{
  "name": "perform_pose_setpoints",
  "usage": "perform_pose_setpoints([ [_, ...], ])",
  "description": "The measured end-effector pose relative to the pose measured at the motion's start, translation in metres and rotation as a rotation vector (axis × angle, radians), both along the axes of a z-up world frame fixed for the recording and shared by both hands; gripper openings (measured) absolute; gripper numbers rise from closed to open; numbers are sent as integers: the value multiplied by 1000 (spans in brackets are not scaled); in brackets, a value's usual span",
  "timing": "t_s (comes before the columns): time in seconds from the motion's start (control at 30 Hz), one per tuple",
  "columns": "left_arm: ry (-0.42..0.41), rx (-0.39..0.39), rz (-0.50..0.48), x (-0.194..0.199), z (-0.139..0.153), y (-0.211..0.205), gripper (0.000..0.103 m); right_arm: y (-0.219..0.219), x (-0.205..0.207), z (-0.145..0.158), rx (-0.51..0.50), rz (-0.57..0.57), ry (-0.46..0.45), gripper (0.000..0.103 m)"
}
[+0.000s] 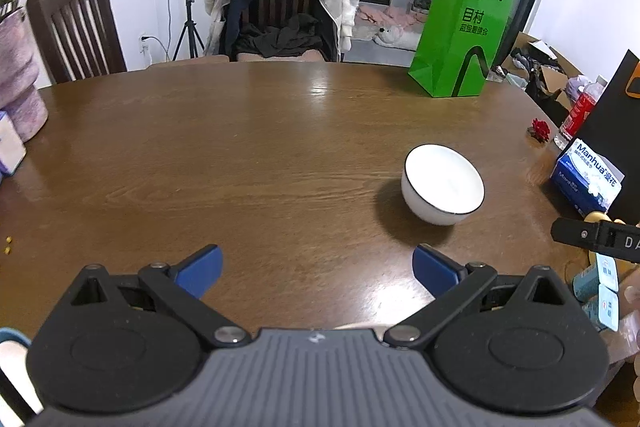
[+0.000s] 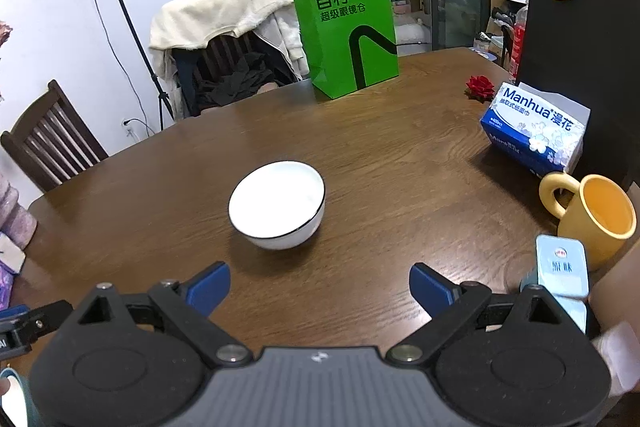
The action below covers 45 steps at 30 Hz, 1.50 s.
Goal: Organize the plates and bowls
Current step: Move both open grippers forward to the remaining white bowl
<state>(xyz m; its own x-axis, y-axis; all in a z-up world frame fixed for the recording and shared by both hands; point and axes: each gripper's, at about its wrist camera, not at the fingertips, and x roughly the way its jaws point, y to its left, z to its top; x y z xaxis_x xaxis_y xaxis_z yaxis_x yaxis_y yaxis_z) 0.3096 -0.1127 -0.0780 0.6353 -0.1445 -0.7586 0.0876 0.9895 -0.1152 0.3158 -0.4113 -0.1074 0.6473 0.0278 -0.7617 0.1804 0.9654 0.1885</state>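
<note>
On my left wrist view, the left gripper (image 1: 316, 269) hangs over the brown wooden counter (image 1: 240, 155) with its jaws spread wide, nothing between the blue fingertips (image 1: 202, 269) and nothing touching them. The white bowl (image 1: 443, 185) with its thin dark rim sits upright on the counter ahead and to the right, apart from my jaws. A green paper bag (image 1: 460, 39) stands near the far edge, and a blue tissue pack (image 1: 586, 183) lies at the right edge.

On my right wrist view, the right gripper (image 2: 319, 289) is likewise spread wide and empty above the counter (image 2: 400, 163). The white bowl (image 2: 278, 205) stands just ahead, slightly left of centre, clear of both fingertips (image 2: 430, 287). A yellow mug (image 2: 596, 215) sits at the right, near the tissue pack (image 2: 536, 129), with the green paper bag (image 2: 346, 27) beyond.
</note>
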Motion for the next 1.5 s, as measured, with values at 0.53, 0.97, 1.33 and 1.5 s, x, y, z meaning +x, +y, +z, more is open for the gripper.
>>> perform_pose_setpoints([
  [0.53,45,10,-31,66,-18,-52,103,-32,63,-20,-6,-11,3,96],
  [0.97,78,27,-15,117,-41,-77,103,-39,108,-47,-2,18,30,96],
  [1.33,115,40,-10,148,-63,-96,103,-45,138,-67,0,19,46,96],
  [1.5,134,43,-8,161,-73,-101,103,-44,147,-77,2,21,61,95],
])
